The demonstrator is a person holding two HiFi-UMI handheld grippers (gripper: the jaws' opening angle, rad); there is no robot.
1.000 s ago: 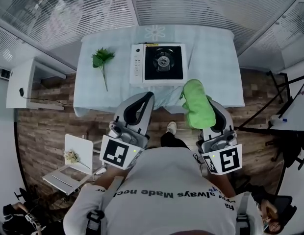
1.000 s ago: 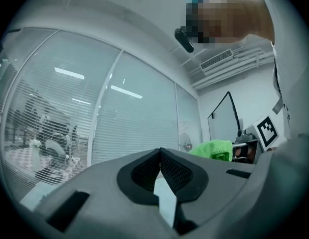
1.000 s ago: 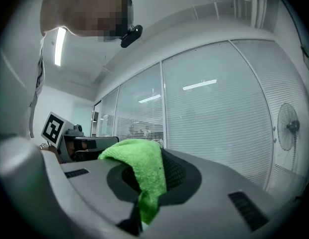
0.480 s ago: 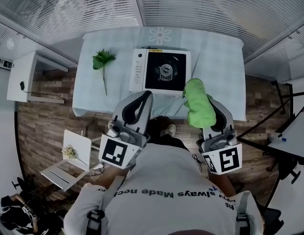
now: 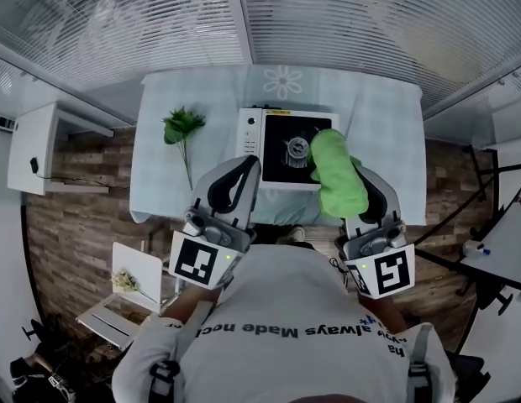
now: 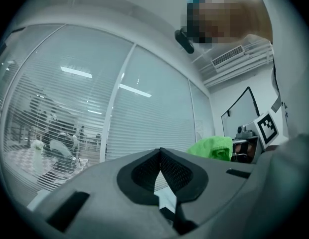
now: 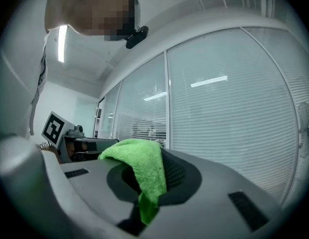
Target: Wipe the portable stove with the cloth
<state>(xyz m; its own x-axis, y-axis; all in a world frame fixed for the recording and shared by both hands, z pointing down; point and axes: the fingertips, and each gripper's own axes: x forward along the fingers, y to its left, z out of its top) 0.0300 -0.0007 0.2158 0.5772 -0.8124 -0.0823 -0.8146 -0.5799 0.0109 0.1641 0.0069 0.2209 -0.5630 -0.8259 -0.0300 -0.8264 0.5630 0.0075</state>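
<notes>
A white portable stove [image 5: 254, 148] with a black top and a central burner [image 5: 296, 149] sits on the pale blue table [image 5: 370, 116]. My right gripper [image 5: 338, 159] is shut on a green cloth [image 5: 334, 173], which drapes over its jaws and overlaps the stove's right part in the head view. The same cloth [image 7: 143, 172] hangs across the closed jaws in the right gripper view. My left gripper [image 5: 246, 168] is held up near the stove's front left corner, its jaws shut with nothing between them. Both gripper views point up at glass walls, so neither shows the stove.
A green leafy sprig [image 5: 184, 133] lies on the table left of the stove. A white cabinet [image 5: 32, 149] stands to the far left. On the wooden floor at the lower left is a small white stand [image 5: 130, 282] with flowers. Glass walls with blinds enclose the room.
The table and stove have come closer in the head view. The cloth in my right gripper now overlaps the stove's right part instead of lying short of the table.
</notes>
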